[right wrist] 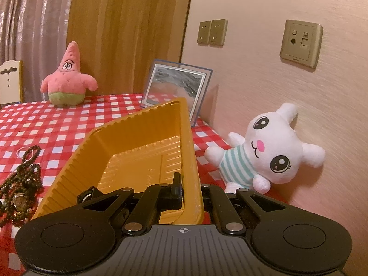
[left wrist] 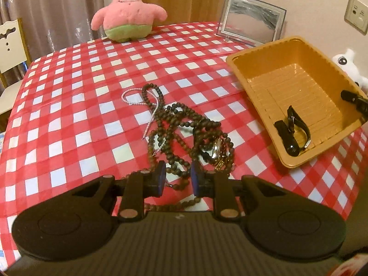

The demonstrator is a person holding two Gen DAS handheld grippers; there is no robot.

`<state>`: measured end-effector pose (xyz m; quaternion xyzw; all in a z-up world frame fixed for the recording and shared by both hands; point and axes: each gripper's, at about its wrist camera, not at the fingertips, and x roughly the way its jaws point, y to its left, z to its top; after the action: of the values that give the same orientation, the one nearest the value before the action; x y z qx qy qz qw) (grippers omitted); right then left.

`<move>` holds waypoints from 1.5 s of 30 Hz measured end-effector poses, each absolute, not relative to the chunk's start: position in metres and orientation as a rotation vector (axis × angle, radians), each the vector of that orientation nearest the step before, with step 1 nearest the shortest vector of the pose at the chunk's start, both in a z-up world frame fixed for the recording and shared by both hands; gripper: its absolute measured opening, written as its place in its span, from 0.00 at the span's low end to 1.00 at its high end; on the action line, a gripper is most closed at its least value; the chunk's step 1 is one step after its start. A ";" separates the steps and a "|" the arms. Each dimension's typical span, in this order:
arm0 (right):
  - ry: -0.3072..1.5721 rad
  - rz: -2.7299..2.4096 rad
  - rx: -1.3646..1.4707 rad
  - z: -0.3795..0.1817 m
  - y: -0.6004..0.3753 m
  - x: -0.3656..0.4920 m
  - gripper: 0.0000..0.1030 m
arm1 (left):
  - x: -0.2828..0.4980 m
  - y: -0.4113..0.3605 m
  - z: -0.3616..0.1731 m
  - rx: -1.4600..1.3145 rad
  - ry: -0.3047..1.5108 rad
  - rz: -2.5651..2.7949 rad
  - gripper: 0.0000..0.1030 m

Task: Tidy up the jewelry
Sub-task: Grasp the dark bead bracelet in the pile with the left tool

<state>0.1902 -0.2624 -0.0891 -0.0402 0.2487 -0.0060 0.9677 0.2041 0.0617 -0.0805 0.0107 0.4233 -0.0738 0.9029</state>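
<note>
The left claw hovers low over the checkered table, its blue pads spread apart with strands of the dark bead necklace lying between them. A gold watch sits tangled in the beads, and a thin silver chain loops just beside them. The right claw is pinching the near wall of the orange tray, which holds a black watch.

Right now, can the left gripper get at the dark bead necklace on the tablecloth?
Probably yes. The left gripper is open just above the dark bead necklace, strands between its fingers; nothing blocks it, though a gold watch lies tangled in.
</note>
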 end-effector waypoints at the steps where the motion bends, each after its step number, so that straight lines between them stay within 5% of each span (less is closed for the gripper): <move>1: 0.503 -0.015 -0.083 -0.089 -0.262 0.190 0.04 | 0.204 0.061 -0.081 0.028 0.871 -0.162 0.19; 45: 0.517 -0.043 -0.075 -0.088 -0.262 0.180 0.04 | 0.262 0.042 -0.115 0.128 0.887 -0.295 0.15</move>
<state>0.1801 -0.2617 -0.0879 -0.0369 0.2554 -0.0214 0.9659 0.2617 0.0418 -0.1152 0.0616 0.4273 -0.1422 0.8907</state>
